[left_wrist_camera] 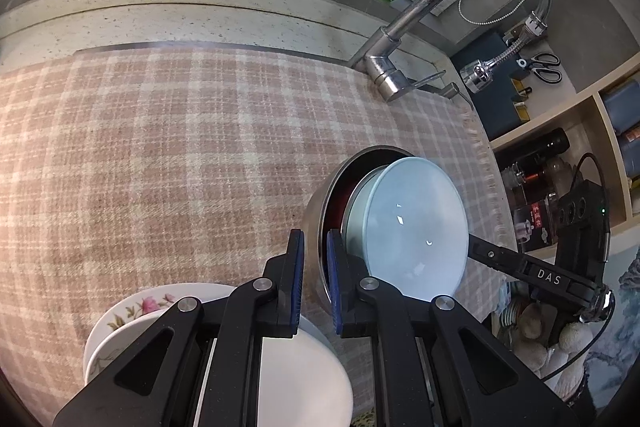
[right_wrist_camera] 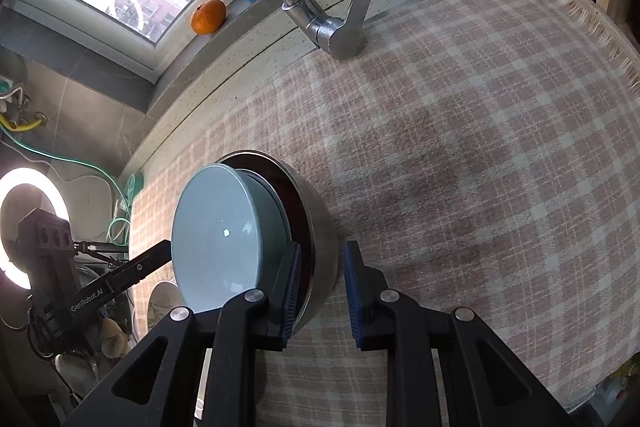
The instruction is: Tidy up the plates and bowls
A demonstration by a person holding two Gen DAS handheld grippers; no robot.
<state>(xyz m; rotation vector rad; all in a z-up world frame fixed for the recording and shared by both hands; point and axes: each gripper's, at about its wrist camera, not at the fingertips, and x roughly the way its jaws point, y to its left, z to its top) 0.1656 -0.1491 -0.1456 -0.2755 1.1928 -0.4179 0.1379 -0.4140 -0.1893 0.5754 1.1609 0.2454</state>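
Checked pink cloth [left_wrist_camera: 160,147] covers the counter by the faucet [left_wrist_camera: 460,7], and above it both grippers pinch opposite sides of the steel bowl [left_wrist_camera: 314,227]. Left gripper [left_wrist_camera: 316,283] and right gripper [right_wrist_camera: 320,291] each clamp its rim, one finger inside, one outside. Nested inside sits a pale blue bowl [left_wrist_camera: 416,223]; a floral plate stack [left_wrist_camera: 120,331] lies below the left gripper.

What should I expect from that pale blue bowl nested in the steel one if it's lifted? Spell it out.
The pale blue bowl looks glazed and glossy, so probably slippery against gripper pads. It seems ceramic: likely stiff, fairly heavy, and breakable if dropped. It sits loosely inside the steel bowl, so it may slide or rock when that is tilted.
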